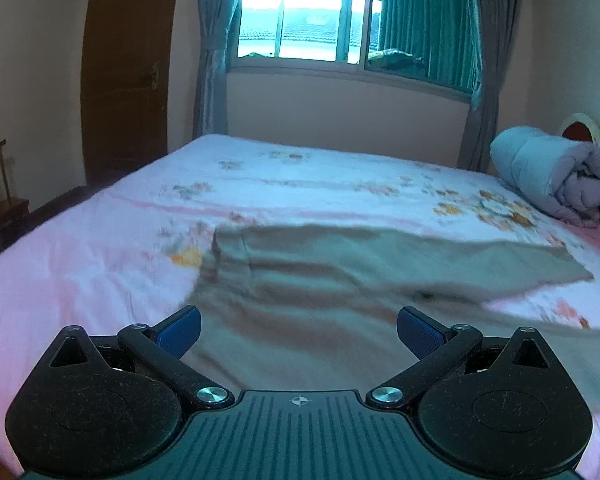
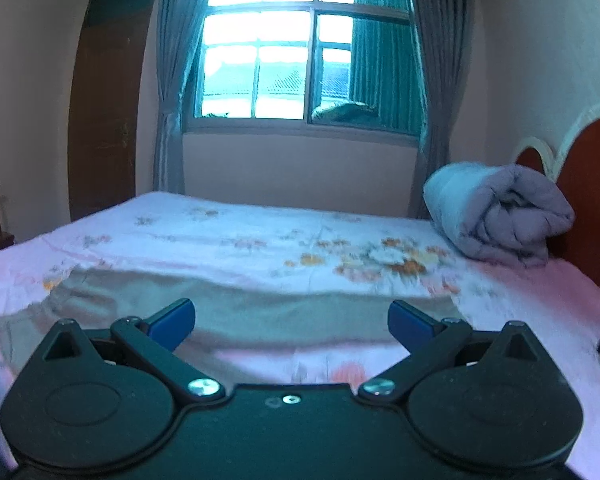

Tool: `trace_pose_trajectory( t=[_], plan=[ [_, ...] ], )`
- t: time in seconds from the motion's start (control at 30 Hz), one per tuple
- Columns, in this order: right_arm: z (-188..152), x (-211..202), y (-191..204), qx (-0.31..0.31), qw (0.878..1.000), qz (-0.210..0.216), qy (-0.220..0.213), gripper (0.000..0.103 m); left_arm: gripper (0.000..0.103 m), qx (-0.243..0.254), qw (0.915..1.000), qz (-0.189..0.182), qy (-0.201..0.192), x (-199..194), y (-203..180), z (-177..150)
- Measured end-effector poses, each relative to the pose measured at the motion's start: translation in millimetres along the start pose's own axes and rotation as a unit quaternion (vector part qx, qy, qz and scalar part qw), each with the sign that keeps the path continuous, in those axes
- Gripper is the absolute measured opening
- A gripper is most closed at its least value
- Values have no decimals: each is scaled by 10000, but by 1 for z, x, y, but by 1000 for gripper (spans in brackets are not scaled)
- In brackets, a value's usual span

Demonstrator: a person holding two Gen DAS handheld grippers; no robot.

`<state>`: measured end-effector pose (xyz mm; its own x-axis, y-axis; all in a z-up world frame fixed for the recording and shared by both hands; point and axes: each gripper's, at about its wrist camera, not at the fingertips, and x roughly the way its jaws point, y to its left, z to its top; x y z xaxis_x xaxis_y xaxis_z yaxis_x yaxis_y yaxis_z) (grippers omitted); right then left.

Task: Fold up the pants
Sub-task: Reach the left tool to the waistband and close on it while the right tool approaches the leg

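Left tool agape, right tool agape, khaki pants on bed

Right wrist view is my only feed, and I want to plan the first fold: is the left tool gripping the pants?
Observer: No. The left tool is open and holds nothing. The pants lie beneath and ahead of it.
Operator: Where's the waistband?
Observer: The waistband is ahead and to the left of that tool, though it is blurred.
Operator: Are the legs stacked?
Observer: No, they split. The far leg ends flat on the bed sheet, and the near leg runs off to the right.
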<state>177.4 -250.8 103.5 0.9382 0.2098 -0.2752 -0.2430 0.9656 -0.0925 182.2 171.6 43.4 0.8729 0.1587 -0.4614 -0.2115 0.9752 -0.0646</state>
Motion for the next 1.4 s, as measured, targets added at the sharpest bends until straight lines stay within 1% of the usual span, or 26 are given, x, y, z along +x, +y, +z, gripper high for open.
trace_pose_trajectory(
  t=[0.1, 0.17, 0.27, 0.43, 0.53, 0.57, 0.6, 0.63, 0.67, 0.77, 0.83, 0.87, 0.93, 0.97, 1.0, 1.03, 1.07, 1.1, 1.13, 1.17, 1.23, 1.33, 1.37, 1.4],
  plan=[
    [27, 30, -7, 38, 9999, 72, -90, 97, 103, 109, 9998, 77, -128, 31, 19, 26],
    [42, 55, -10, 105, 9998, 132, -104, 97, 103, 178, 9997, 98, -163, 60, 35, 43],
    [52, 95, -7, 132, 9998, 177, -21, 97, 103, 233, 9997, -86, -3, 109, 56, 59],
    [43, 159, 6, 78, 9994, 268, 191, 97, 103, 219, 9983, -272, 475, 209, 91, 69],
    [31, 198, 13, 19, 9989, 299, 353, 97, 103, 263, 9967, -273, 714, 267, 102, 68],
    [28, 209, 15, 1, 9988, 294, 396, 97, 95, 323, 9954, -280, 858, 291, 103, 66],
    [24, 221, 18, -13, 9986, 296, 447, 97, 77, 383, 9941, -269, 978, 307, 104, 64],
    [20, 234, 20, -22, 9983, 293, 502, 97, 70, 454, 9920, -216, 1159, 329, 105, 61],
    [17, 242, 21, -28, 9982, 307, 522, 97, 66, 477, 9905, -192, 1279, 345, 108, 58],
    [8, 265, 26, -56, 9975, 353, 609, 97, 66, 377, 9911, -378, 1220, 375, 114, 50],
    [2, 274, 28, -77, 9971, 415, 638, 97, 71, 304, 9892, -637, 1283, 392, 116, 49],
    [0, 276, 29, -91, 9970, 432, 638, 97, 73, 253, 9888, -683, 1306, 399, 118, 48],
    [-3, 281, 30, -81, 9969, 449, 637, 97, 73, 402, 9887, -722, 1253, 404, 114, 45],
    [-3, 283, 29, -49, 9969, 458, 640, 97, 72, 435, 9889, -720, 1228, 404, 112, 43],
    [-4, 284, 27, -4, 9968, 468, 643, 97, 59, 441, 9884, -779, 1225, 402, 113, 43],
    [-4, 287, 26, 29, 9966, 496, 660, 97, 52, 458, 9871, -913, 1230, 400, 112, 44],
    [-4, 289, 26, 12, 9963, 513, 682, 97, 36, 505, 9866, -961, 1219, 396, 109, 46],
    [-3, 293, 26, -38, 9962, 518, 699, 97, 18, 567, 9866, -974, 1181, 391, 107, 48],
    [-2, 298, 26, -125, 9957, 549, 730, 97, 14, 609, 9875, -961, 1088, 384, 105, 51],
    [-1, 304, 26, -204, 9947, 642, 779, 97, 13, 597, 9888, -965, 974, 376, 104, 55],
    [3, 319, 26, -428, 9917, 841, 869, 97, 11, 389, 9906, -1143, 648, 357, 110, 65],
    [6, 344, 28, -901, 9850, 1140, 932, 94, 11, 226, 9902, -1356, 256, 330, 121, 77],
    [5, 353, 29, -1051, 9820, 1234, 967, 90, 11, 234, 9897, -1407, 142, 321, 122, 81],
    [5, 362, 31, -1182, 9786, 1351, 1006, 83, 11, 263, 9895, -1420, 87, 315, 123, 83]
  ],
)
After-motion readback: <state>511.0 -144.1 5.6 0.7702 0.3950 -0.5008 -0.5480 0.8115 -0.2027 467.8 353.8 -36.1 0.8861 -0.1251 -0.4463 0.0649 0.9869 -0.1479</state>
